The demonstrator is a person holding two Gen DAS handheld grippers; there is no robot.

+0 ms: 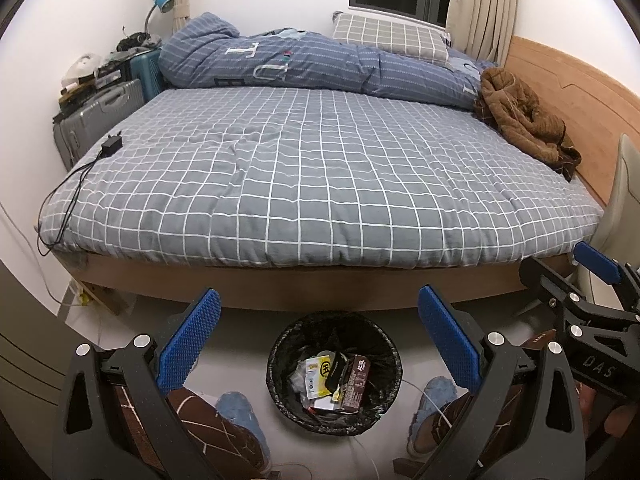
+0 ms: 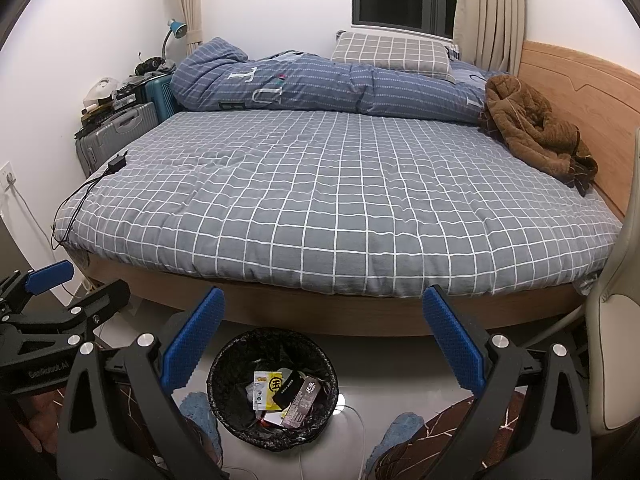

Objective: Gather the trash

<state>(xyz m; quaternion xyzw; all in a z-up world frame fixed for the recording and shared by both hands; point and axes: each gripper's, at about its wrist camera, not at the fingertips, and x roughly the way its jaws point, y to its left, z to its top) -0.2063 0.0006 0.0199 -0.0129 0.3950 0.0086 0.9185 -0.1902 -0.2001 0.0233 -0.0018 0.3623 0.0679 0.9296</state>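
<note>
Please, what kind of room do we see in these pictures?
Most likely a home bedroom: a large bed with a checked cover, a pillow and rolled quilt, suitcases beside it, and a lined trash bin on the floor.

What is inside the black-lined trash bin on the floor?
The trash bin holds a yellow-and-white packet, a dark brown carton, a black flat item and white scraps. Whatever lies beneath them is covered.
</note>
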